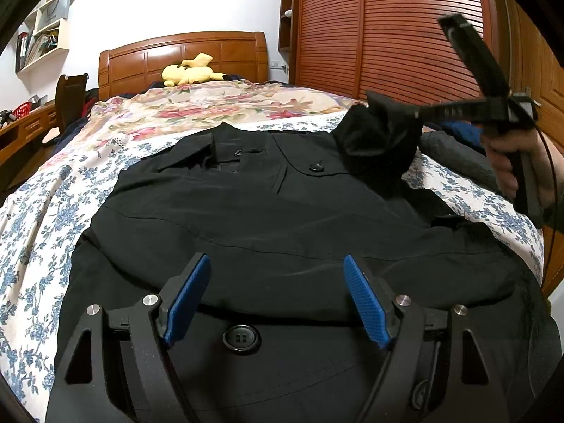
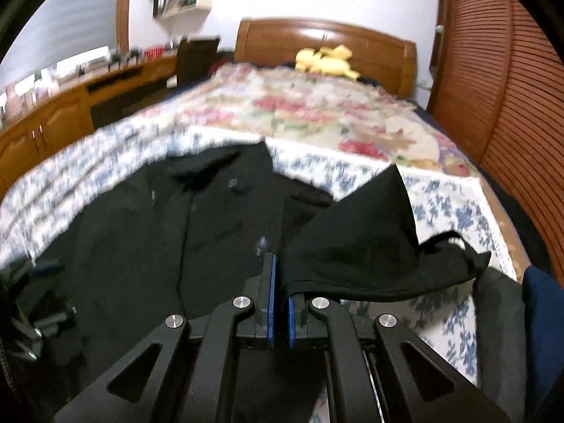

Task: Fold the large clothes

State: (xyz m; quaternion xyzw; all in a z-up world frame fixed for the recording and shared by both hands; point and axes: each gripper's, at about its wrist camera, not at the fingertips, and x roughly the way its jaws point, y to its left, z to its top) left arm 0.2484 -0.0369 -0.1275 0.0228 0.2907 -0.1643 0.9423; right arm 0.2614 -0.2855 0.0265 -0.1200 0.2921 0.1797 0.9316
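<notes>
Item: black coat (image 1: 268,211), large, matte dark fabric, lying front-up on the bed (image 1: 42,211).
Placement: spread across the near half of the blue-flowered sheet (image 1: 31,246), collar (image 1: 211,151) toward the headboard (image 1: 183,56), hem end nearest the left wrist camera.
Surface: mostly flat, with long soft creases running across the body.
Fastenings: one large black four-hole button (image 1: 241,338) near the hem end; a smaller one (image 1: 316,167) high on the chest flap.
Sleeve: the sleeve (image 2: 370,246) on the coat's right-hand side is lifted clear of the sheet and bunched into a peaked fold.
Right gripper (image 2: 280,296): blue pads (image 2: 271,299) pinched together on the sleeve's edge, the cloth draping off to the right; this view is blurred.
Left gripper (image 1: 276,299): jaws wide apart, nothing between them, poised over the lower coat with the large button showing in the gap.
Bedding beyond: floral quilt (image 1: 211,105) in reds and creams.
Other: yellow plush toy (image 1: 192,70) against the headboard; slatted wooden wardrobe (image 1: 387,28) to the right.
</notes>
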